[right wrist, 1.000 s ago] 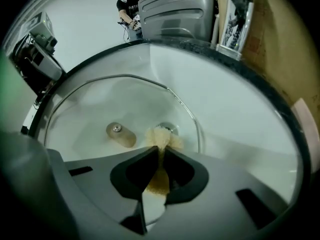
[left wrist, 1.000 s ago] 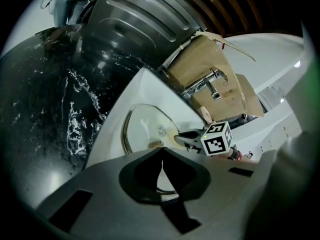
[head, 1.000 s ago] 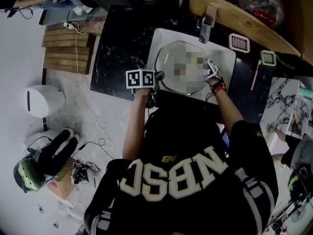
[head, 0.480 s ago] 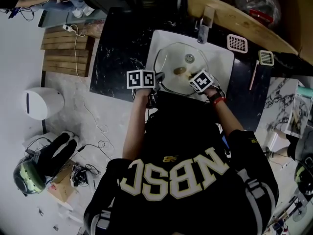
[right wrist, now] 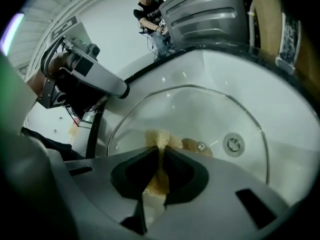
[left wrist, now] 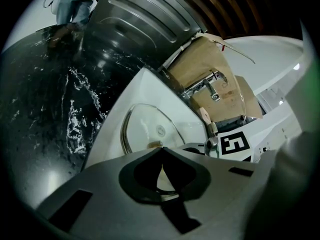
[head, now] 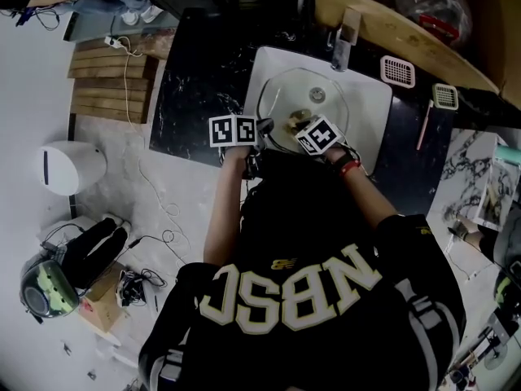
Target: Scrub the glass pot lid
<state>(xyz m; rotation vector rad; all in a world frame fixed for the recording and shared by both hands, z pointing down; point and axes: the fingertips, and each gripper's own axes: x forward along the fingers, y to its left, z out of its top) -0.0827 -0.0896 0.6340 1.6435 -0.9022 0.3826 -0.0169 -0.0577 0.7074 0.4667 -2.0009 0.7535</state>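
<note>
Right gripper point(head: 295, 125), jaws pinching the yellow sponge point(right wrist: 159, 140), has just swept from the glass lid's point(head: 317, 94) right edge to its lower middle, with the lid in the sink point(head: 373, 96) at top centre and the left gripper point(head: 265, 126) clamped on its rim, so I'd say scrubbing's underway.

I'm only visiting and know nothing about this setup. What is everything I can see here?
lid: one, clear glass, in the sink
sink: one, white, set in the counter
faucet: one, metal, behind the sink
sponge: one, yellow, on the lid
counter: one, black marbled, around the sink
grates: two, white, on the counter right of the sink
slats: one stack, wooden, left of the counter
dome: one, white, on the floor
helmet: one, dark and green, on the floor
left gripper: one, grey, shut on the lid's rim
right gripper: one, grey, shut on the sponge
</note>
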